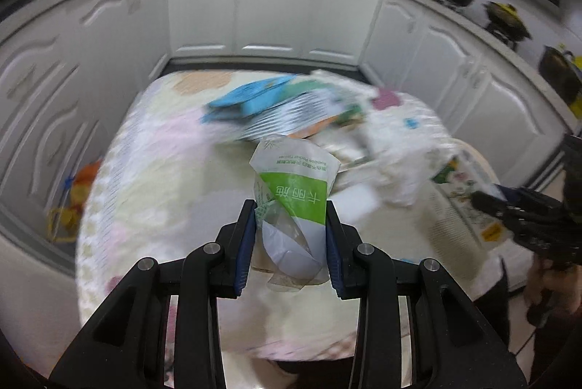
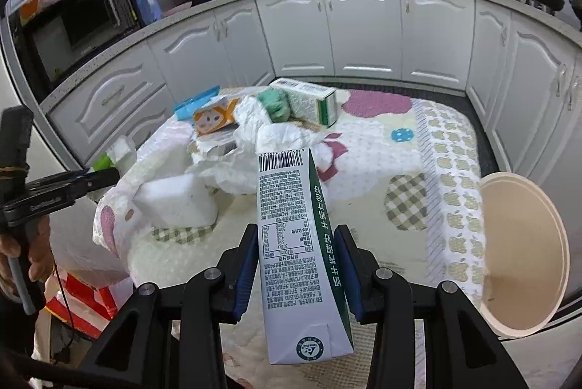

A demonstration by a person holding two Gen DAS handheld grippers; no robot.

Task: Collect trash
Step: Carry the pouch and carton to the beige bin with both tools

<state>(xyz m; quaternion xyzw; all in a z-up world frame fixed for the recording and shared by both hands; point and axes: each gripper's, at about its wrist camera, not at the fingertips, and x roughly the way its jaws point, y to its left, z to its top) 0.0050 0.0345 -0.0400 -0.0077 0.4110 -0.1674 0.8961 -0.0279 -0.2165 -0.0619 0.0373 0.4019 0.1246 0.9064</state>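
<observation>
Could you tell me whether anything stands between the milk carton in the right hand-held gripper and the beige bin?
Nothing visible does: the milk carton is held above the table, and the bin stands open beside its edge.

You have a crumpled white-and-green tissue wrapper (image 1: 296, 187) pinched upright, near. A tall white-and-green milk carton (image 2: 298, 243) tilts away from you; the beige round bin (image 2: 523, 254) sits right.

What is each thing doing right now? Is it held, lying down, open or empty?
left gripper: shut on tissue wrapper, crumpled, lifted
right gripper: shut on milk carton, lifted
green-and-white box: lying on table
white bag: crumpled on table
bin: open, looks empty
</observation>
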